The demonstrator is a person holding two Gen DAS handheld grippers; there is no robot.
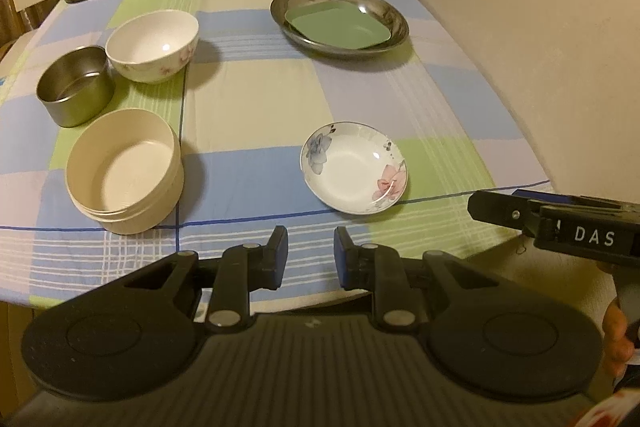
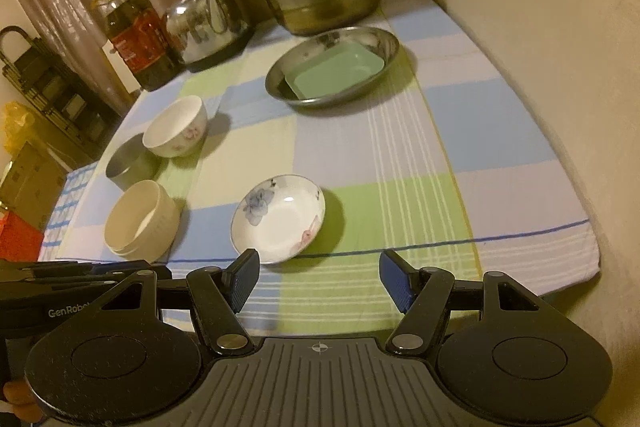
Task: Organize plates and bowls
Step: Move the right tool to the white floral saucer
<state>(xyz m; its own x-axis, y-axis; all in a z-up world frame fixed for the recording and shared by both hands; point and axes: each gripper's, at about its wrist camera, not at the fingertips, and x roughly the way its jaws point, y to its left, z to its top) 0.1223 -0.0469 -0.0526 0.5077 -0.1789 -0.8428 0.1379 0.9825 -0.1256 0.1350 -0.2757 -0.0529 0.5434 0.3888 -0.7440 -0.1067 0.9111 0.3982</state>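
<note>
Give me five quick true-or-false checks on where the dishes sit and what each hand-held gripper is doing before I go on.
1. The green square dish lies inside the steel plate. True.
2. The floral saucer is stacked on the white bowl. False: it sits alone on the tablecloth, apart from the bowl.
3. The right hand-held gripper is open and empty. True.
4. The left hand-held gripper grips the cream container. False: nothing is between its fingers.
5. The steel tin lies tipped on its side. False: it stands upright beside the white bowl.
</note>
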